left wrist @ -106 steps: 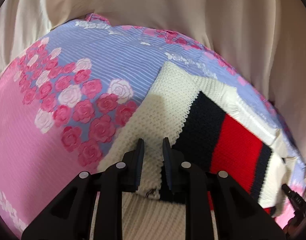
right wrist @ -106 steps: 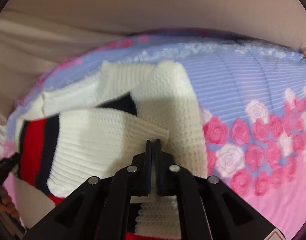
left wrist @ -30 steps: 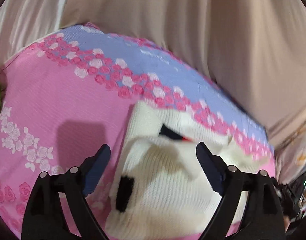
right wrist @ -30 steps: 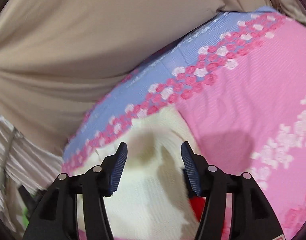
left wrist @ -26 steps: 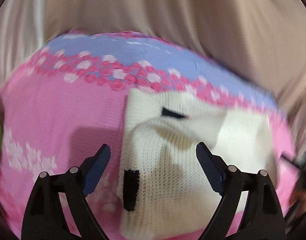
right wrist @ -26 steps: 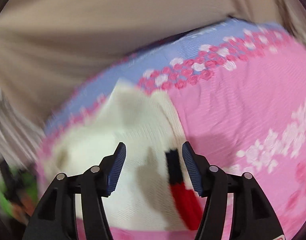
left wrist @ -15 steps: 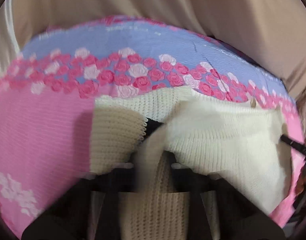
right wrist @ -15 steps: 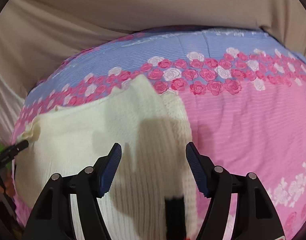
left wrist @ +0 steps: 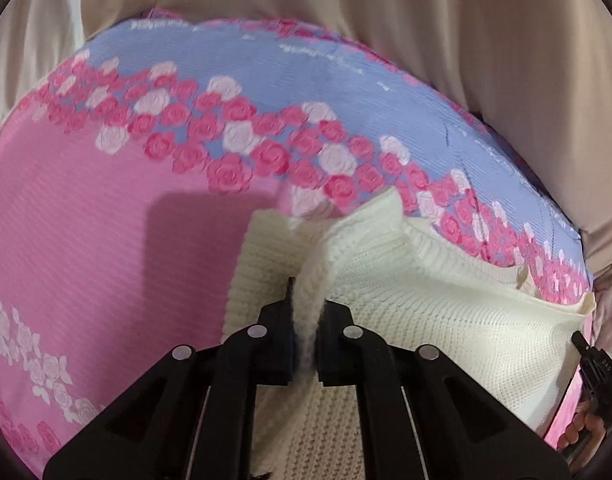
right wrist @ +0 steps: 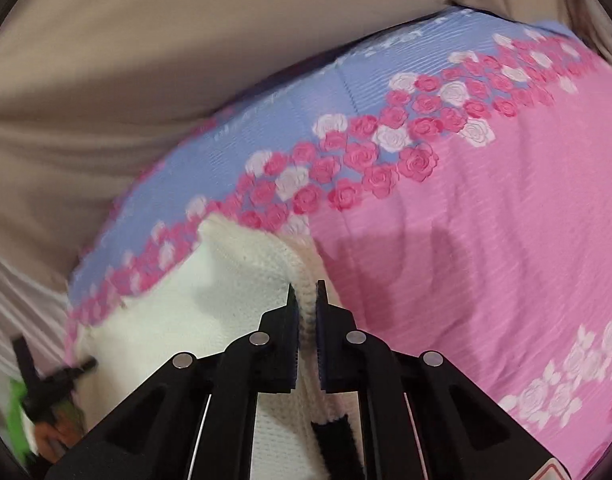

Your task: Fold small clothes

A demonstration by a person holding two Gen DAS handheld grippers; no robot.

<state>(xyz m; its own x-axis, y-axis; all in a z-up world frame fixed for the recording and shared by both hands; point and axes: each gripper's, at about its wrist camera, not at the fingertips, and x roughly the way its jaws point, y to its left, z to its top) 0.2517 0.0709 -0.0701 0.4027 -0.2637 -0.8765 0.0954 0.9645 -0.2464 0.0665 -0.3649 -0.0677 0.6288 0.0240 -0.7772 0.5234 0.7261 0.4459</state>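
Both claws pinch folds of the cream sweater (left wrist: pixel 446 304), which lies on the pink and blue rose-print sheet (left wrist: pixel 85 240). The left gripper (left wrist: pixel 306 320) clamps a raised ridge at the sweater's nine o'clock edge; the right gripper (right wrist: pixel 304 312) nips its three o'clock edge.

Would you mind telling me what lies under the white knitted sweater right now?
The white knitted sweater rests on the pink and blue rose-print bedspread, which shows all around it. Both tongs, left and right, pinch its folds. Whatever lies directly beneath the sweater is covered.
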